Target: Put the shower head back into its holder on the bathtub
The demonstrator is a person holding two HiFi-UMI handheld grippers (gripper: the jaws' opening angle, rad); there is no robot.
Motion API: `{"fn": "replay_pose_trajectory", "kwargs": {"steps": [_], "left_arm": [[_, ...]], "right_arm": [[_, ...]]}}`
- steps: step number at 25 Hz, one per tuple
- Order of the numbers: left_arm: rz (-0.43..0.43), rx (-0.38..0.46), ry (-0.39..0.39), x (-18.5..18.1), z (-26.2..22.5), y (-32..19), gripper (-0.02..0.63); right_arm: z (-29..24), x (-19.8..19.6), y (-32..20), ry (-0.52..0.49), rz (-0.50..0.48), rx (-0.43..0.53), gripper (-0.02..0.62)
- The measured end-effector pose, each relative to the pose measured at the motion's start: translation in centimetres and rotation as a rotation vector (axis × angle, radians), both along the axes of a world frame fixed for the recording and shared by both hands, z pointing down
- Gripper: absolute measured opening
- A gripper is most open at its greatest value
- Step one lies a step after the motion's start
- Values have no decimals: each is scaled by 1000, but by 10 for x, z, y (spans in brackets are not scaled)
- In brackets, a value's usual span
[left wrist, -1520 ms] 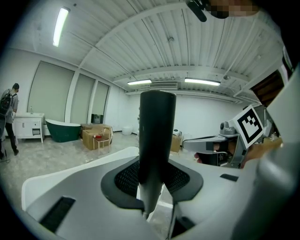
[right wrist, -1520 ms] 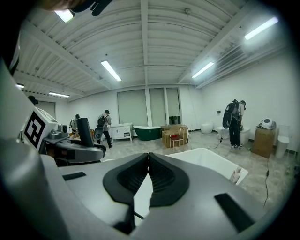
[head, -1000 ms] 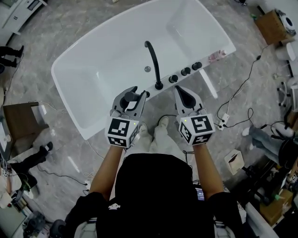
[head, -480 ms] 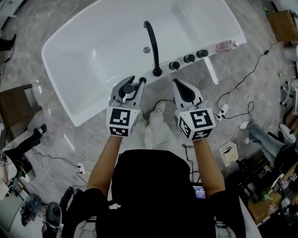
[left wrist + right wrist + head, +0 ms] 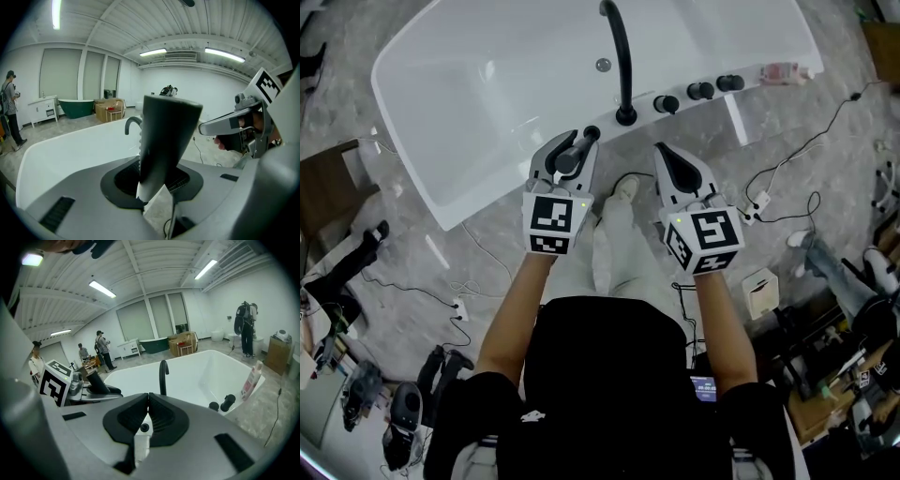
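The white bathtub [image 5: 469, 112] fills the top of the head view, with a black faucet [image 5: 623, 56] and black knobs [image 5: 700, 91] on its near rim. My left gripper [image 5: 572, 148] is shut on the black shower head [image 5: 566, 161], just short of the rim and left of the faucet base. A small black round part [image 5: 592, 133] shows right at its tips; I cannot tell whether that is the holder. In the left gripper view the shower head [image 5: 166, 136] stands up between the pads. My right gripper [image 5: 662, 153] is shut and empty, its jaws [image 5: 148, 401] meeting, to the right of the left one.
A pink bottle [image 5: 783, 72] lies on the tub's right end. Cables and a power strip [image 5: 757, 202] cross the stone floor, with a cardboard box [image 5: 328, 187] at the left. People stand in the background of the right gripper view [image 5: 101, 350].
Both grippers have come down toward the tub's near rim by the faucet. The shower head stays in the left gripper; the right stays shut.
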State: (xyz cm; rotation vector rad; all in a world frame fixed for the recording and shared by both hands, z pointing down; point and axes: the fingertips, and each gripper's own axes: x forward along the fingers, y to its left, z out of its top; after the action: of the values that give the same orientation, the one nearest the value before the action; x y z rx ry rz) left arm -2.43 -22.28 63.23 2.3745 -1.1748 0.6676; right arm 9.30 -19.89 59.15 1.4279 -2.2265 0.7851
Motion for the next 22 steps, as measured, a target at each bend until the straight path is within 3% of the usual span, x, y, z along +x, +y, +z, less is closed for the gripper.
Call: {"fn": "replay_pose_trajectory", "kwargs": {"steps": [22], "left_arm": [[24,-63,-49,13,95,-1,132]], "right_arm": [[91,9,4,-8,22,-83,17]]}}
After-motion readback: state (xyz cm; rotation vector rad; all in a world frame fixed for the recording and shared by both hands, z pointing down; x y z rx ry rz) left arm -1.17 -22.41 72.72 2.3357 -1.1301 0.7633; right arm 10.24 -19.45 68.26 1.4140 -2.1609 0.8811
